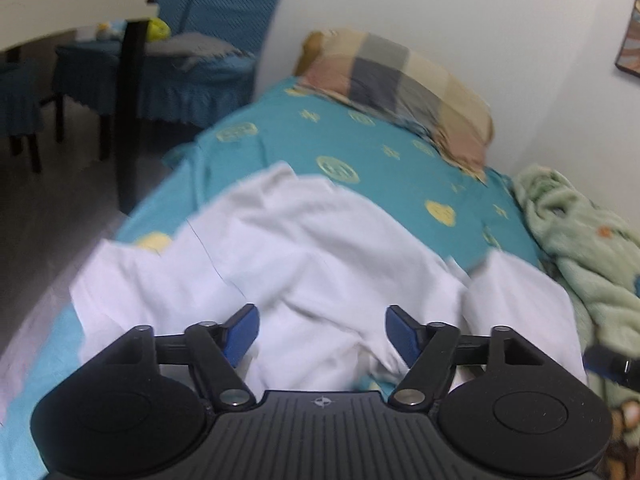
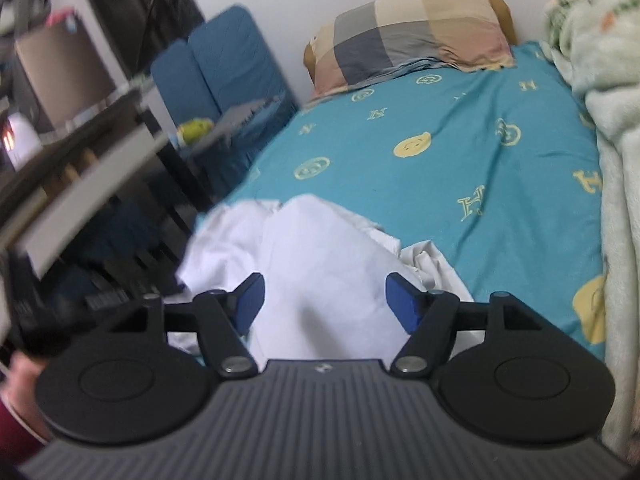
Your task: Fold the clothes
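A crumpled white garment [image 1: 304, 256] lies on the near part of a bed with a teal patterned sheet [image 1: 360, 148]. My left gripper [image 1: 322, 334] is open above the garment's near edge, with its blue pads apart and nothing between them. In the right wrist view the same white garment [image 2: 320, 256] lies in a heap at the bed's near left edge on the teal sheet [image 2: 460, 152]. My right gripper [image 2: 324, 304] is open just above it and holds nothing.
A checked pillow [image 1: 400, 84] lies at the head of the bed by the white wall; it also shows in the right wrist view [image 2: 412, 36]. A pale green blanket [image 2: 600, 120] runs along the bed's right side. Dark chairs and a table [image 1: 60, 16] stand left of the bed.
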A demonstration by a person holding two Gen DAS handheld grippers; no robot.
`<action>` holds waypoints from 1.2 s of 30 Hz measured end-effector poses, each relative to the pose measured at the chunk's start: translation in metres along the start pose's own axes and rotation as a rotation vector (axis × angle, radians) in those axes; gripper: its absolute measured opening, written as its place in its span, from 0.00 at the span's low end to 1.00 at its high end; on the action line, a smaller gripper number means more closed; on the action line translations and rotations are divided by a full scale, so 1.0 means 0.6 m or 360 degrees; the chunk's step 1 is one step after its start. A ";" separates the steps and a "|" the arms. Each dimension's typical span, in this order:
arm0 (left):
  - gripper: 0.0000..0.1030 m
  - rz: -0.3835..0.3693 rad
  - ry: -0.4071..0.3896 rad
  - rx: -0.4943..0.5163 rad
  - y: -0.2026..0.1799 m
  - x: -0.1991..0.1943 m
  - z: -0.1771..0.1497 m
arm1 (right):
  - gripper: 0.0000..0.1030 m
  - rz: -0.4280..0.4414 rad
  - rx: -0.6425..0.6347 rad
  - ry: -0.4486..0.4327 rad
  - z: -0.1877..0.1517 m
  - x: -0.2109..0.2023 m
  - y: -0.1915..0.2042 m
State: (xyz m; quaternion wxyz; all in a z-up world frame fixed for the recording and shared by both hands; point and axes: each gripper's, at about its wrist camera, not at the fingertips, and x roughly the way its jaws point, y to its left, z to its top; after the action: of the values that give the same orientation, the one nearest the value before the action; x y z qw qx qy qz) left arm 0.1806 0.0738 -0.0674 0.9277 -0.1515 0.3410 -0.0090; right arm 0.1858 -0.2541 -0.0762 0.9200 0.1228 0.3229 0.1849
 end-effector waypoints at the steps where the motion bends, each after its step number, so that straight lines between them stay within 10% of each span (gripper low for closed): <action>1: 0.77 0.0020 -0.0013 0.0012 0.003 0.006 0.009 | 0.67 -0.0042 -0.0053 0.0002 -0.003 0.006 0.007; 4: 0.77 0.0025 -0.0035 0.0088 -0.002 0.032 0.045 | 0.57 -0.0069 -0.0134 0.0117 -0.012 0.026 0.017; 6: 0.77 0.0006 -0.0044 0.0141 -0.012 0.054 0.070 | 0.23 -0.0074 -0.0178 0.0207 -0.017 0.039 0.022; 17: 0.68 0.0056 0.0177 0.0560 -0.110 0.293 0.202 | 0.15 0.0417 -0.0223 0.0722 -0.068 0.080 0.028; 23: 0.33 0.0160 0.0555 0.0724 -0.128 0.402 0.209 | 0.15 0.0540 -0.0135 0.0755 -0.071 0.093 0.004; 26: 0.04 0.0150 0.0534 0.0725 -0.125 0.382 0.199 | 0.15 0.0567 -0.0118 0.0753 -0.070 0.092 -0.002; 36: 0.04 -0.0158 -0.0049 0.0553 -0.130 0.029 0.195 | 0.16 0.0572 -0.0245 0.0674 -0.054 0.065 0.019</action>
State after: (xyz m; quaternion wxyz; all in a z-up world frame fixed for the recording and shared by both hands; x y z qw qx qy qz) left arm 0.2753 0.0292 0.0285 0.9435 -0.0057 0.3121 -0.1114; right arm 0.1903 -0.2239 -0.1187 0.7912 0.0666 0.4658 0.3906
